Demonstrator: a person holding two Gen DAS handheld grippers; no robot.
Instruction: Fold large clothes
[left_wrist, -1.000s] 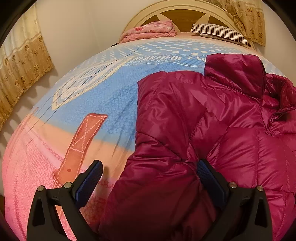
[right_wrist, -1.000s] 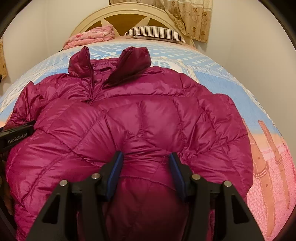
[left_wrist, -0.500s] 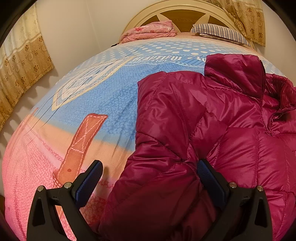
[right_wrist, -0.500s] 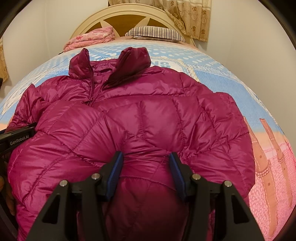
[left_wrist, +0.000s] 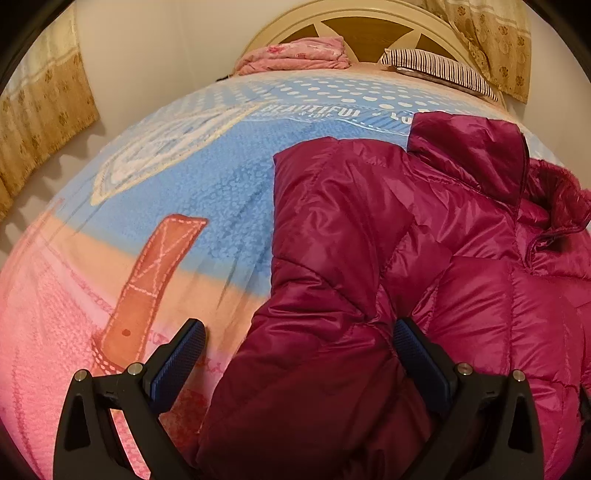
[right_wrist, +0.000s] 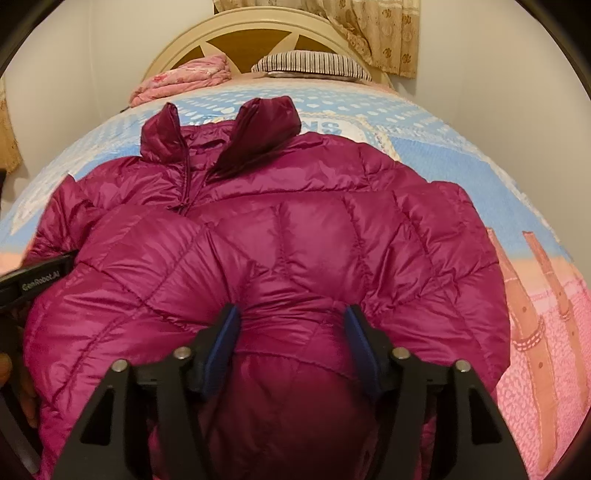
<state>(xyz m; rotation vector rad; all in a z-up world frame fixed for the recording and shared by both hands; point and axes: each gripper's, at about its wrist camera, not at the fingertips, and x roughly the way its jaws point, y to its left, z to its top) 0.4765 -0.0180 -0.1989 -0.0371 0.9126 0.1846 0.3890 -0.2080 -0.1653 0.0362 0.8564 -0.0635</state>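
Spread across the bed (right_wrist: 461, 147) is a blue, peach and pink blanket, and a magenta puffer jacket (right_wrist: 295, 240) is lying on it, collar pointing toward the cream headboard (right_wrist: 258, 33). A folded pink quilt (left_wrist: 295, 55) and a striped pillow (right_wrist: 310, 64) are sitting up at the far end, with patterned curtains (left_wrist: 40, 122) hanging on the walls.

The change is happening at the right claw (right_wrist: 291, 332): its jaws have just been opening, and they are now standing wider than half a second back, with a bulge of the jacket's lower part between them. The pads are looking as if they are barely brushing the fabric rather than pinching it, though from this low angle I can't be sure, so I am reading it as letting go. That suggests the near side has been laid where the person wants it.

The left claw (left_wrist: 299, 336) is gaping wide and gripping nothing; a folded-in sleeve or side panel is lying between its fingers, one pad resting against the fabric and the other standing clear over the blanket. Both sides seem turned inward over the jacket's front, so the next fold, bottom toward collar, is probably what is coming.

No containers are showing anywhere in the room.
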